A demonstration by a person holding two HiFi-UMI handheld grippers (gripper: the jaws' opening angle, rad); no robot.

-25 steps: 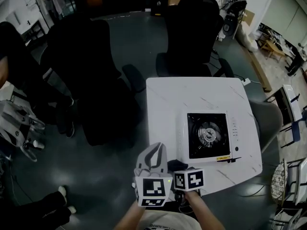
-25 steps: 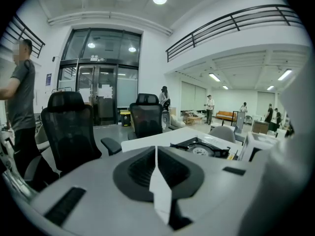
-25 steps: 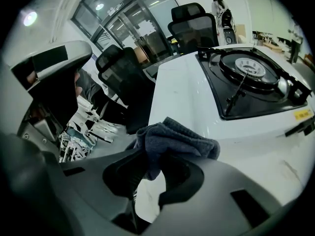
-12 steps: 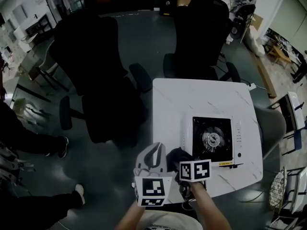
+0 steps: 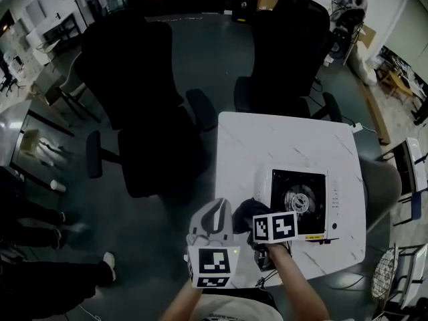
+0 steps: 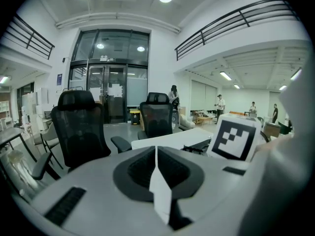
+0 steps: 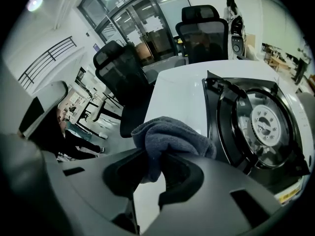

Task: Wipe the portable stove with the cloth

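Note:
The portable stove (image 5: pixel 301 202), white with a black burner top, sits on the near right part of the white table (image 5: pixel 267 139); the right gripper view shows its burner (image 7: pixel 263 124) close up. My right gripper (image 5: pixel 257 214) is shut on a dark grey cloth (image 7: pixel 170 139), which bunches out of the jaws just left of the stove's near left corner. The cloth (image 5: pixel 249 212) appears in the head view as a dark lump beside the stove. My left gripper (image 5: pixel 212 221) is shut and holds nothing; it hangs off the table's near left corner, pointing across the room.
Two black office chairs (image 5: pixel 134 65) (image 5: pixel 287 39) stand at the table's far side and left. A cable with a plug (image 5: pixel 358 127) lies at the far right corner. People's legs and shoes (image 5: pixel 40 266) are on the floor at the left.
My right gripper with the cloth has moved forward and right, from the table's near edge up to the stove's near left corner. The left gripper has stayed put.

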